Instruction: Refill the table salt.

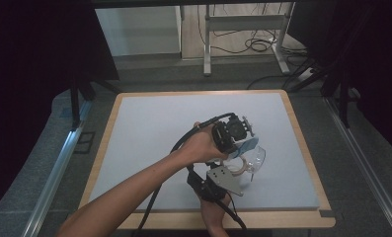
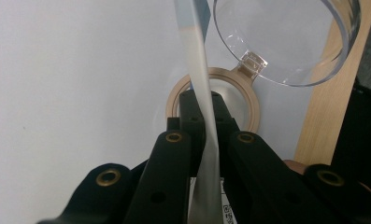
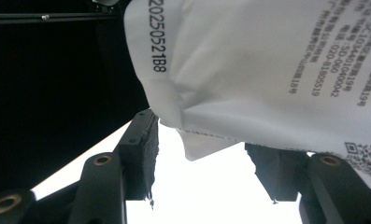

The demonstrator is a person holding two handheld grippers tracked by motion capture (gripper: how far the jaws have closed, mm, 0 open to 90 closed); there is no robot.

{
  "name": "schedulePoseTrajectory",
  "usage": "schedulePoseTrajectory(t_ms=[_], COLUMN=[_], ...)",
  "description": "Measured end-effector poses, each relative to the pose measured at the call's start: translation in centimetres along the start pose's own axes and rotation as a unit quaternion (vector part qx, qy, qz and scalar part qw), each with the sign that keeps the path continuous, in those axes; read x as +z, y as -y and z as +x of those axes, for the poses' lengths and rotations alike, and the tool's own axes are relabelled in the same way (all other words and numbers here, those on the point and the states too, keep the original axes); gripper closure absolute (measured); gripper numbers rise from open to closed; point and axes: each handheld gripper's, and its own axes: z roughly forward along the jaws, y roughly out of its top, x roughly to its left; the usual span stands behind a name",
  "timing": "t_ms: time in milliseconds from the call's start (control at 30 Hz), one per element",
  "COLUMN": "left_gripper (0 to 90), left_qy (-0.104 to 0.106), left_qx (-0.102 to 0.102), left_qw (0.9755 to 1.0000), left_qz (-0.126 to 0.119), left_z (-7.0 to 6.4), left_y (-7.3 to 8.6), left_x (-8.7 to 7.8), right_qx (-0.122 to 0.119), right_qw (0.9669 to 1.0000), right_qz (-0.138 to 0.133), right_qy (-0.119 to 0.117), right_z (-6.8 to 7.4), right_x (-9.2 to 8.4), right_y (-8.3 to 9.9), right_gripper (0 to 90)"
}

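Observation:
My left gripper points down over the grey mat, and its jaws are shut on a thin white packet with a blue end. In the left gripper view the gripper pinches the packet edge-on. Just beyond lie a tilted clear cup and a tan ring joined to it. From above, the cup and ring sit right of my left hand. My right gripper comes up from below. Its jaws stand apart, and the printed packet hangs over them with one corner between them.
The mat lies on a wooden table whose bare front edge runs along the bottom. Beyond the far edge stand a metal desk frame and loose floor cables. Dark curtains flank both sides, and a metal rail runs down the left.

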Motion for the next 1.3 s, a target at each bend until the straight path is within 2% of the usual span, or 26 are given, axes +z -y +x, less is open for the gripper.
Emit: schedulePoseTrajectory(t_ms=[200,767,900,1300], left_gripper=[89.1,89.1,89.2,89.2], left_qy=[0.004,0.005,0.004,0.003], left_qx=[-0.009,-0.010,-0.005,-0.006], left_qw=[0.9999,0.9999,1.0000,1.0000], left_qz=[-0.006,0.003,0.006,0.001], left_z=[0.1,0.1,0.0,0.1], left_y=[0.4,0.1,0.1,0.3], left_x=[0.3,1.0,1.1,0.8], right_qx=[-0.002,0.005,0.007,0.001], right_qw=[1.0000,1.0000,1.0000,1.0000], right_qz=[0.001,0.003,0.002,0.005], right_qy=[0.001,0.003,0.004,0.001], right_z=[0.1,-0.3,-0.3,-0.1], right_x=[0.2,0.1,0.1,0.1], right_y=[0.3,0.5,0.5,0.5], right_gripper=[45.3,45.4,45.4,45.4])
